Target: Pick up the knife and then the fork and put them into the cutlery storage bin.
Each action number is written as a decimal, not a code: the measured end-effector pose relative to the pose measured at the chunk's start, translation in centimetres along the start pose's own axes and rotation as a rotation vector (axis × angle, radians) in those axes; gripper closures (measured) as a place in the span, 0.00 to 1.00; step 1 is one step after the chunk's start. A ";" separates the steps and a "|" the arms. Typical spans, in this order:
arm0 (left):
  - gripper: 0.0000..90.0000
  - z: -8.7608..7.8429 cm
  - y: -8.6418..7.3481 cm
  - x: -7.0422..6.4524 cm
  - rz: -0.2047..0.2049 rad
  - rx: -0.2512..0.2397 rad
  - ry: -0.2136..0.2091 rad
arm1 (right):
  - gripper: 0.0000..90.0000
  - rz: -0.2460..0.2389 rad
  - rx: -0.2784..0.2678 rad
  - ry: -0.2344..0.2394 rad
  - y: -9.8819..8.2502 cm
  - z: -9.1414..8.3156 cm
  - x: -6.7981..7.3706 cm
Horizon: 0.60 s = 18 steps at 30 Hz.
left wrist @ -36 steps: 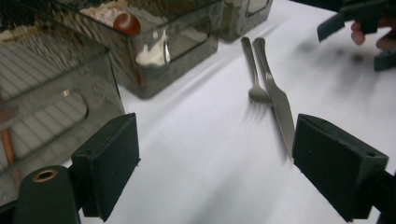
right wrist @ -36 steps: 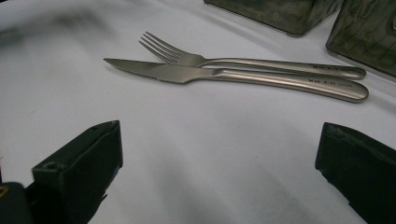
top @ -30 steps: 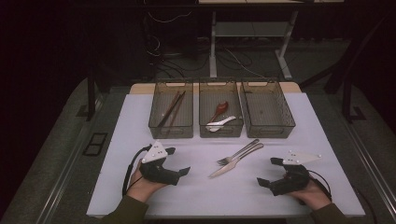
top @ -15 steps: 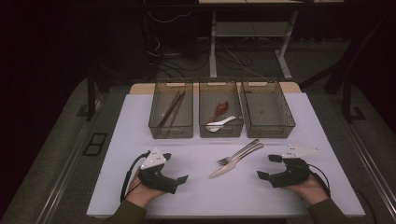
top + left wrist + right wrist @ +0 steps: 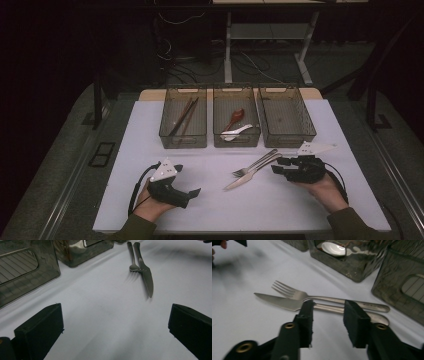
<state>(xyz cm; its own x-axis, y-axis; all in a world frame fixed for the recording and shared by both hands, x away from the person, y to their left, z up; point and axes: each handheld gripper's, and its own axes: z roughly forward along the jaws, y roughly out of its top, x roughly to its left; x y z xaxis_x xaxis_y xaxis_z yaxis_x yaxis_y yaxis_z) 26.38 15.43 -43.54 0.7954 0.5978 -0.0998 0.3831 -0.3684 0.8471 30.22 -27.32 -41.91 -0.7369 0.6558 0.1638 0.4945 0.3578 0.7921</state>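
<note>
Sorting cutlery by kind seems to be the work in hand — three clear bins stand in a row at the far edge of the white mat [image 5: 210, 205], the left bin [image 5: 183, 118] holding chopsticks [image 5: 181, 117], the middle bin [image 5: 236, 116] a red spoon [image 5: 236, 116] and a white spoon [image 5: 236, 132], the right bin [image 5: 285, 118] bare, which would suit the metal pieces left out. Those pieces, a fork [image 5: 254, 164] and a knife [image 5: 251, 172], lie side by side and touching on the mat just in front of the middle and right bins. The right gripper [image 5: 278, 166] sits low at the handle ends, and in its own view the knife handle [image 5: 329, 308] runs behind the narrowed gap between its jaws; the jaws have just been closing, yet the pads do not press on anything and I cannot tell that the handle lies between them. The left gripper [image 5: 192, 192] rests near the front of the mat, well apart from the cutlery, its jaws spread wide with bare mat between them — likely waiting its turn. Compared with a second ago, the right gripper has slid inward from the mat's right side to the handles, while the left hand, fork and knife lie as they did.
</note>
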 end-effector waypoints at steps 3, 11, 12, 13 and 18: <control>0.00 0.0 0.0 0.0 0.000 0.004 -0.001 | 0.80 0.002 0.005 0.000 0.6 0.4 -0.4; 0.00 0.1 0.0 -0.1 0.003 0.002 -0.011 | 0.99 -0.020 0.027 0.010 1.9 1.8 -1.1; 0.00 0.1 0.0 -0.1 0.005 0.004 -0.012 | 0.99 -0.019 0.026 0.011 2.0 2.1 -1.3; 0.00 0.1 0.0 -0.1 0.006 0.003 -0.012 | 0.99 -0.020 0.028 0.012 2.2 2.4 -1.4; 0.00 0.2 0.1 -0.2 0.009 0.008 -0.018 | 0.99 -0.026 0.065 0.013 2.5 3.9 -1.8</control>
<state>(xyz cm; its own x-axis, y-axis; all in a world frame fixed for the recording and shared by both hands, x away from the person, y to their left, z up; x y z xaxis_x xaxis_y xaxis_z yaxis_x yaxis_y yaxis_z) 26.35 15.13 -43.60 0.8069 0.5819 -0.1014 0.3796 -0.3792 0.8439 34.62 -25.01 -42.50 -0.7558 0.6370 0.1518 0.5036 0.4172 0.7566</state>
